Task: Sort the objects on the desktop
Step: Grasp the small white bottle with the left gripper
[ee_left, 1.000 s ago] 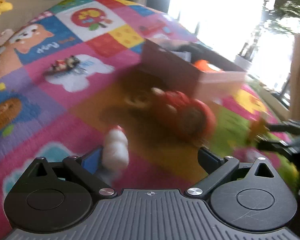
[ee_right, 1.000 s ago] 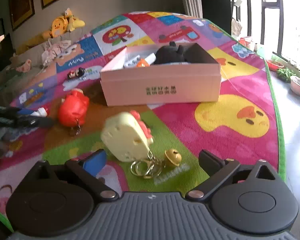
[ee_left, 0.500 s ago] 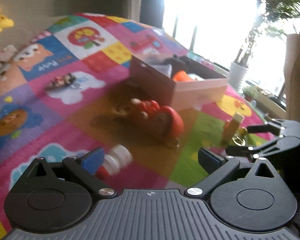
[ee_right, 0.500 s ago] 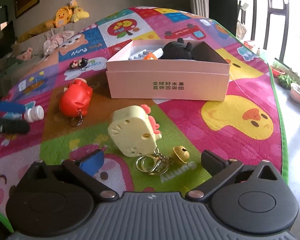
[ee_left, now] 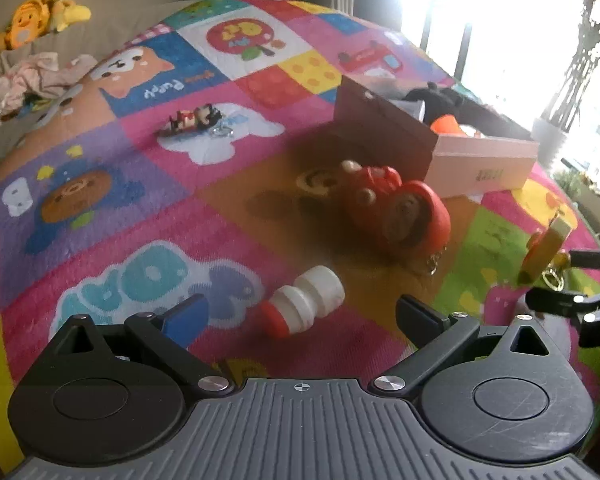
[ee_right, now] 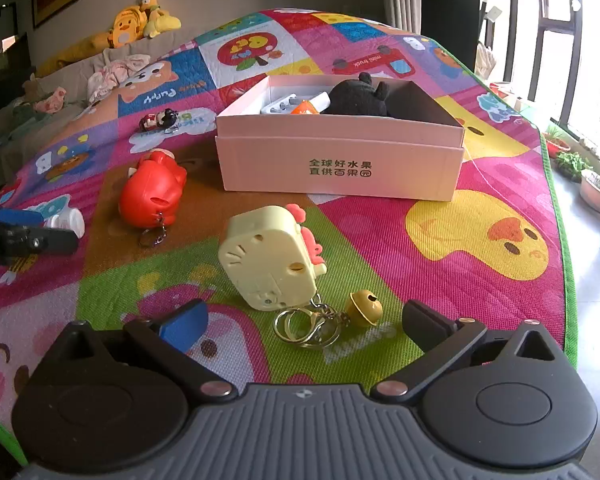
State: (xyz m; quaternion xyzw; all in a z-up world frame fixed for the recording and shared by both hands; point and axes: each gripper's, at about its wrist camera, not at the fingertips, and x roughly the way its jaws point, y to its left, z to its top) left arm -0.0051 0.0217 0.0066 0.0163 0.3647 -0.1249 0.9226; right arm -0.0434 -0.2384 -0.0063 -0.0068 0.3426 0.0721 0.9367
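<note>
My right gripper [ee_right: 304, 320] hangs over the play mat [ee_right: 480, 280] with its jaws spread wide and nothing pinched; the cream cat-faced keychain [ee_right: 272, 256] lies on the green square just ahead of the fingertips, its key rings [ee_right: 304, 326] and a small brass bell [ee_right: 364, 309] trailing toward me between the fingers, touched by neither; behind it stands the pink cardboard box [ee_right: 340, 168], open-topped, its front printed with two lines of Chinese characters, 全球好水果 over 直供百果园; inside I see a black plush toy [ee_right: 360, 98], something orange [ee_right: 305, 109] and white parts I cannot identify; left of the box lies the red toy keychain [ee_right: 152, 196] with its short chain toward me; farther back a little figure keychain [ee_right: 158, 119] rests on a cloud patch.

My left gripper [ee_left: 300, 312] is likewise spread and holds nothing; the small white bottle with a red cap [ee_left: 302, 306] lies on its side on the mat between the fingertips, clear of both pads; the red toy lies beyond it.

The mat itself carries writing: "Puppy" under the fox-coloured dog's face, seen upside down, and "mini truck" on the red lorry; the pale lettering near the bell is too faint for me to read; yellow plush toys [ee_right: 140, 20] sit on the sofa behind.
</note>
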